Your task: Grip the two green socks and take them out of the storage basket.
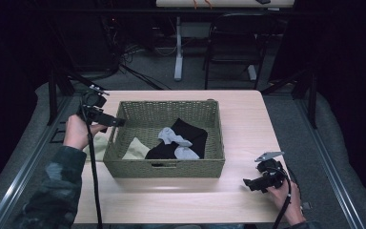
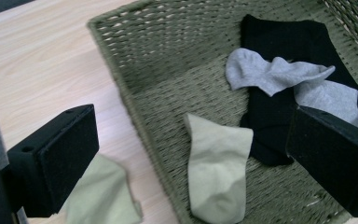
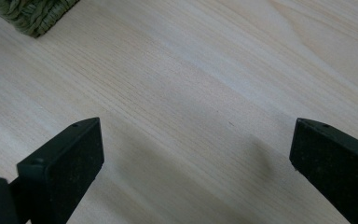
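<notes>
while the pale sock (image 2: 216, 175) lies low in the frame on the basket (image 2: 135, 56) floor, beside black cloth (image 2: 279, 56) and a grey sock (image 2: 270, 72), its likely mate (image 2: 100, 198) sits outside at lower left. the left gripper (image 2: 191, 154) hangs wide and empty; better to dip past the rim and pinch one layer. the right gripper (image 3: 196, 158), also wide, rests idle. that mate is half hidden by a jaw.

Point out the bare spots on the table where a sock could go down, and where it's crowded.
Free: the table right of the basket, and the front strip between the basket and the right gripper. Crowded: the left side, where the left gripper hangs at the basket's rim above a pale sock on the table.
</notes>
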Available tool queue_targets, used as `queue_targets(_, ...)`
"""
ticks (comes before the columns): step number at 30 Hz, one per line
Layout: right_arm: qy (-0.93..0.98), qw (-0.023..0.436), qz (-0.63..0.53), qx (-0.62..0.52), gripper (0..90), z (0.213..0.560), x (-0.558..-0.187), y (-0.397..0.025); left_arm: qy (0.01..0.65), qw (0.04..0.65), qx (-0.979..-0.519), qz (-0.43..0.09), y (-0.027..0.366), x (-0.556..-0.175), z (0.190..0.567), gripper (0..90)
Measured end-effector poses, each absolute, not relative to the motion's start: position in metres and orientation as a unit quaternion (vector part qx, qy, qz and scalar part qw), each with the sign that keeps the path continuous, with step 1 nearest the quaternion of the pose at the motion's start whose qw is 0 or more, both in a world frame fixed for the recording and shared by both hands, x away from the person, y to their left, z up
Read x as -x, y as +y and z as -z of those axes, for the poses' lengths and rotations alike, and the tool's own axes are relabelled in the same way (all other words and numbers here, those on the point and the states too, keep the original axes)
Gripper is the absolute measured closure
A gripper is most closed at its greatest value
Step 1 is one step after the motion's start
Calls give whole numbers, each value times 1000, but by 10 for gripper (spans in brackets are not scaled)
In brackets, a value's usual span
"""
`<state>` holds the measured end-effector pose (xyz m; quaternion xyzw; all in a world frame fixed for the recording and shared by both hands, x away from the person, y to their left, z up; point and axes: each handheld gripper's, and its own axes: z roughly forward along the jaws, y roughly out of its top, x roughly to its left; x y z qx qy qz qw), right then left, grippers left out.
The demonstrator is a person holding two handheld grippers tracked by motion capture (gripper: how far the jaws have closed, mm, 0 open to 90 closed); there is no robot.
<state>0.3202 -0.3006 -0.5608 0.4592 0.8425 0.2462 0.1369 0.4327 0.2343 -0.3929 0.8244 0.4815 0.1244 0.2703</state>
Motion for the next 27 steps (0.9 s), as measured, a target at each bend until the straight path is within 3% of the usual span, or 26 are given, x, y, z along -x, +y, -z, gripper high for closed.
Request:
queue_targets(17, 844, 136, -246, -457, 21, 560, -320, -301, 463, 250, -846, -87, 198, -451, 432, 148)
queue_targets(27, 844, 136, -246, -457, 21, 560, -320, -301, 465, 234, -852, -63, 186, -457, 457, 162)
